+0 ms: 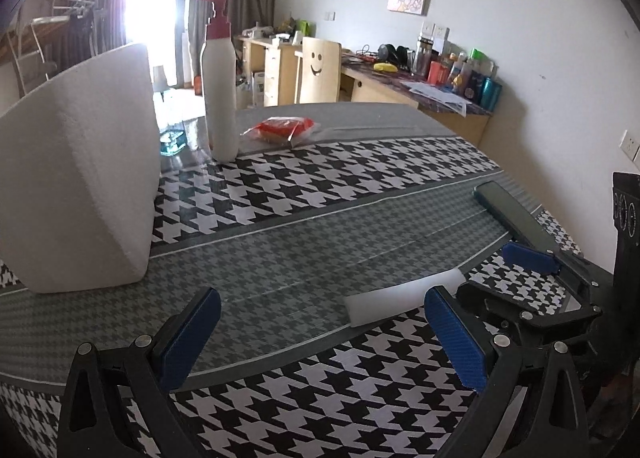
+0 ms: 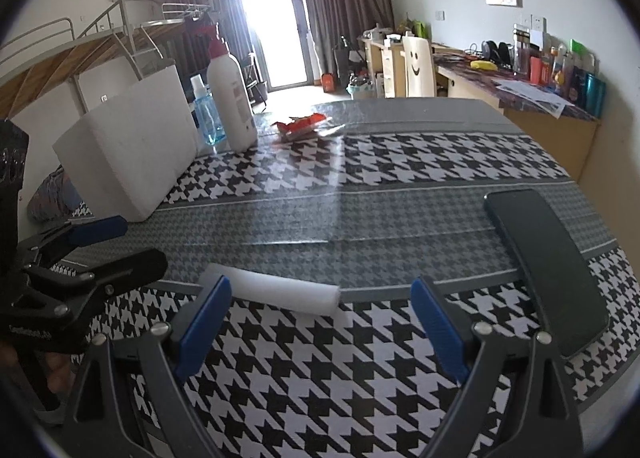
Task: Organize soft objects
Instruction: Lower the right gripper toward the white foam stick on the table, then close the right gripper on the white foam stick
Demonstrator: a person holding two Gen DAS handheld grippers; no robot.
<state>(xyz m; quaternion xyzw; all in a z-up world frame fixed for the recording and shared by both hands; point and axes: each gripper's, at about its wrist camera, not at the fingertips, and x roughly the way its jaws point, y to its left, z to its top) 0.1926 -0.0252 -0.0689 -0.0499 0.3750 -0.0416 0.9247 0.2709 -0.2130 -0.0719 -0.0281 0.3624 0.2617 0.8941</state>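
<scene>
A small white rectangular foam strip (image 2: 276, 290) lies flat on the houndstooth cloth at lower centre of the right wrist view, long side running left to right. A large white foam block (image 2: 132, 149) stands upright at centre left, well apart from it.

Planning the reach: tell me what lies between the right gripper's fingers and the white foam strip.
Nothing: in the right wrist view, only bare houndstooth tablecloth lies between the open right gripper and the white foam strip.
</scene>
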